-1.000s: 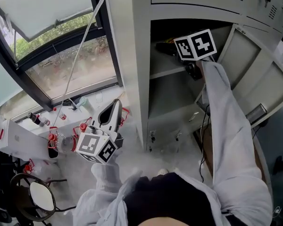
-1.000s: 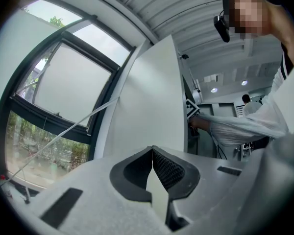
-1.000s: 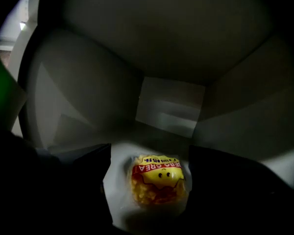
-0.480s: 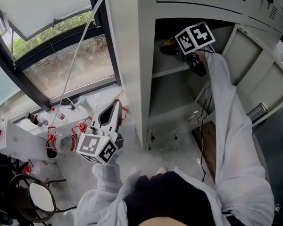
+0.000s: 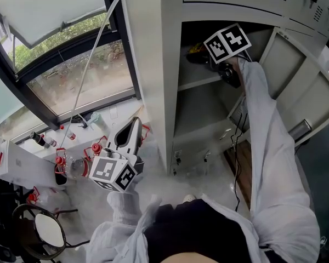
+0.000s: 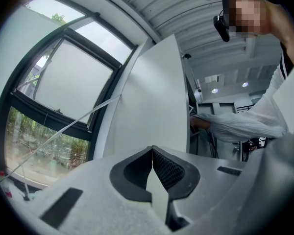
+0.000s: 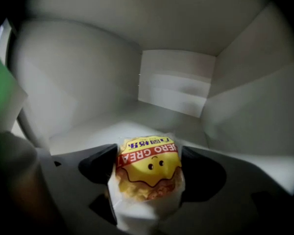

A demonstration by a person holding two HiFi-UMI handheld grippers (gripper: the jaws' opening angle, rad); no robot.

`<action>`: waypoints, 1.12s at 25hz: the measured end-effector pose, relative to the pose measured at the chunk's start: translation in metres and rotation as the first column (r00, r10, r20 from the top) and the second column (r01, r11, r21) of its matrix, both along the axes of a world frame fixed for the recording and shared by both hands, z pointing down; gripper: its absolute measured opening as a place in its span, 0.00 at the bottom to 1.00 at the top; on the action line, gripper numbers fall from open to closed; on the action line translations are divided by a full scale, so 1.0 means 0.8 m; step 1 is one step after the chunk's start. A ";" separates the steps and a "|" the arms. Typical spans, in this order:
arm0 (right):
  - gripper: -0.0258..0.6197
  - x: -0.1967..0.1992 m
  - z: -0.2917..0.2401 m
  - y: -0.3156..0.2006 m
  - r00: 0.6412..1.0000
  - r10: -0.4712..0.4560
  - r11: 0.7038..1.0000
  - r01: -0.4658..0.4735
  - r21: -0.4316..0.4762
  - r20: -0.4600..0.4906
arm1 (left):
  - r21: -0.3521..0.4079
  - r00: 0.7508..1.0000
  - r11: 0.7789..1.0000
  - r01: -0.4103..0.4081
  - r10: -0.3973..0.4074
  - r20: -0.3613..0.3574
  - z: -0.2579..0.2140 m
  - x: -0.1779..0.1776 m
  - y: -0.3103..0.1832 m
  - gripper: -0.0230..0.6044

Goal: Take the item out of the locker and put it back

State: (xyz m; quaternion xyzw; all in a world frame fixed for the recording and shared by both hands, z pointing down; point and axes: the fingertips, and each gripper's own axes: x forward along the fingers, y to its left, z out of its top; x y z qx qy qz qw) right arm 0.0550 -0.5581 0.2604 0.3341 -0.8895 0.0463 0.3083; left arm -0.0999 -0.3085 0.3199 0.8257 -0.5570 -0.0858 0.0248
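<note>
A white snack packet (image 7: 148,155) with a yellow cartoon face and a red band stands on the floor of the grey locker's (image 5: 169,64) upper compartment. My right gripper (image 7: 149,166) reaches into that compartment. Its jaws are closing, with the packet between them and both dark pads (image 7: 100,163) touching its sides. In the head view only the right gripper's marker cube (image 5: 226,41) and a bit of yellow (image 5: 196,49) show at the opening. My left gripper (image 6: 152,168) is shut on nothing and hangs low beside the locker's left wall, also seen in the head view as the left gripper (image 5: 131,130).
The locker door (image 5: 301,92) stands open to the right. A shelf (image 5: 197,84) separates the upper compartment from a lower one with cables at the bottom (image 5: 236,141). Left of the locker are a window (image 5: 71,53), a sill with red-capped bottles (image 5: 63,160), and a round stool (image 5: 46,229).
My right gripper has moved a little deeper into the upper compartment. My left gripper has stayed where it was.
</note>
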 end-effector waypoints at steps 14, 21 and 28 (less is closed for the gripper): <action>0.53 -0.008 -0.004 0.009 0.998 -0.060 0.996 0.060 0.058 -0.011 | -0.016 1.000 1.000 -0.014 0.014 -0.007 0.007 0.018 0.000 0.05; 0.52 -0.018 -0.025 0.034 0.992 -0.118 0.987 0.114 0.115 0.032 | -0.016 1.000 1.000 -0.002 0.003 0.029 0.005 0.020 0.014 0.05; 0.52 -0.011 -0.075 0.090 0.985 -0.136 0.958 0.103 0.268 0.106 | -0.014 0.999 0.999 -0.037 0.037 0.033 0.003 0.034 0.028 0.05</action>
